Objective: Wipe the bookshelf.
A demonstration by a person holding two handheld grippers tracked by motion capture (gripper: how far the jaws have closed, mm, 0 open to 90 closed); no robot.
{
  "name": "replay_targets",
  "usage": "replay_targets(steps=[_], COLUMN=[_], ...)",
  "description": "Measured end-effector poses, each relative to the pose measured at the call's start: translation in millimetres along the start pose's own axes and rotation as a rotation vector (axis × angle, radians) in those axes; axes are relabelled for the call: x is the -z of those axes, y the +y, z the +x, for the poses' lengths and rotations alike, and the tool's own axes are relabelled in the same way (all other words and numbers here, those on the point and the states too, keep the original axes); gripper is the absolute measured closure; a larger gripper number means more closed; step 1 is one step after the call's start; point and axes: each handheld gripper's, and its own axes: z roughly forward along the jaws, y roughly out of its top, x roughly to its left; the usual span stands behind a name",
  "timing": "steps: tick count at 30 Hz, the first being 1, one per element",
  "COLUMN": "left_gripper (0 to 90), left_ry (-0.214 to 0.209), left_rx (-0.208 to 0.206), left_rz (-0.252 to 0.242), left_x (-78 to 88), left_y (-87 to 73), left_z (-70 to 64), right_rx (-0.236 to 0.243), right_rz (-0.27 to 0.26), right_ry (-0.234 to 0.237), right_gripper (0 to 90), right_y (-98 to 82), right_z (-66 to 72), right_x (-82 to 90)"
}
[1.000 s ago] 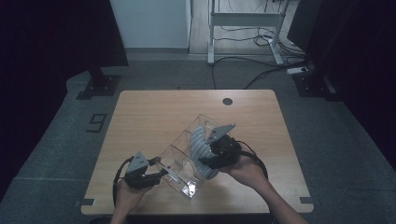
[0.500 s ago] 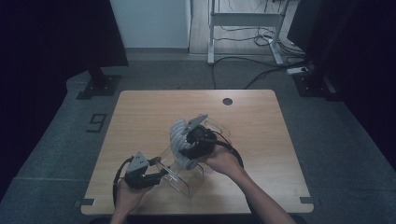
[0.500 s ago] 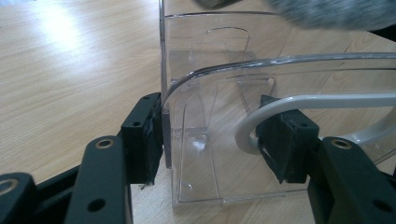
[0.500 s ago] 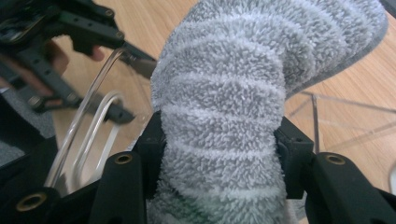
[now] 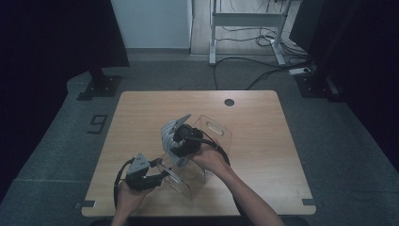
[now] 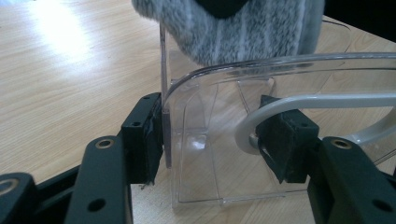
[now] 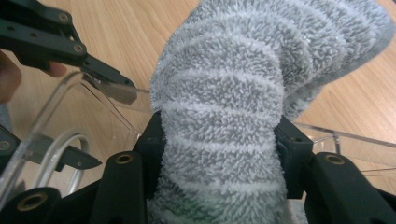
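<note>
Plainly, the main risk lay in the thick bundle. The right gripper [image 5: 175,141] had its jaws partly closed on a rolled grey striped towel [image 7: 224,116], the pads pressing into the pile on both sides, and the roll looked broad beside the mouth of the clear plastic box [image 5: 207,141]. If pushed in askew, it could catch the rim and tip or slide the box along the counter [image 5: 141,108]. The left gripper [image 5: 157,175] guarded against that: its jaws stood about half closed, one pad [image 6: 148,135] against the outside of the clear wall, the other pad [image 6: 285,140] inside against a white ring-shaped handle [image 6: 327,100]. Were that pinch to slip on the smooth plastic, the box would shift.

In the high view the towel hung over the near-left part of the box, near the middle of the counter. Its long axis ran away from the right jaws, the free end pointing toward the far left and bending over at the tip.
</note>
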Motion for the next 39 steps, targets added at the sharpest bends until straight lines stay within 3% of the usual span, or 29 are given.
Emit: replay_targets(steps=[20,39], left_gripper=[42.5,42.3], left_ry=[0.006,0.003], left_rx=[0.015,0.023], left_rz=[0.011,0.01], left_x=[0.0,-0.4], left_y=[0.9,0.7], left_z=[-0.6,-0.5], right_rx=[0.012,0.014], right_rz=[0.001,-0.042], right_ry=[0.016,0.026], right_gripper=[48.8,48.5], right_y=[-28.2,-74.8], right_z=[5.2,15.8], right_x=[16.7,44.0])
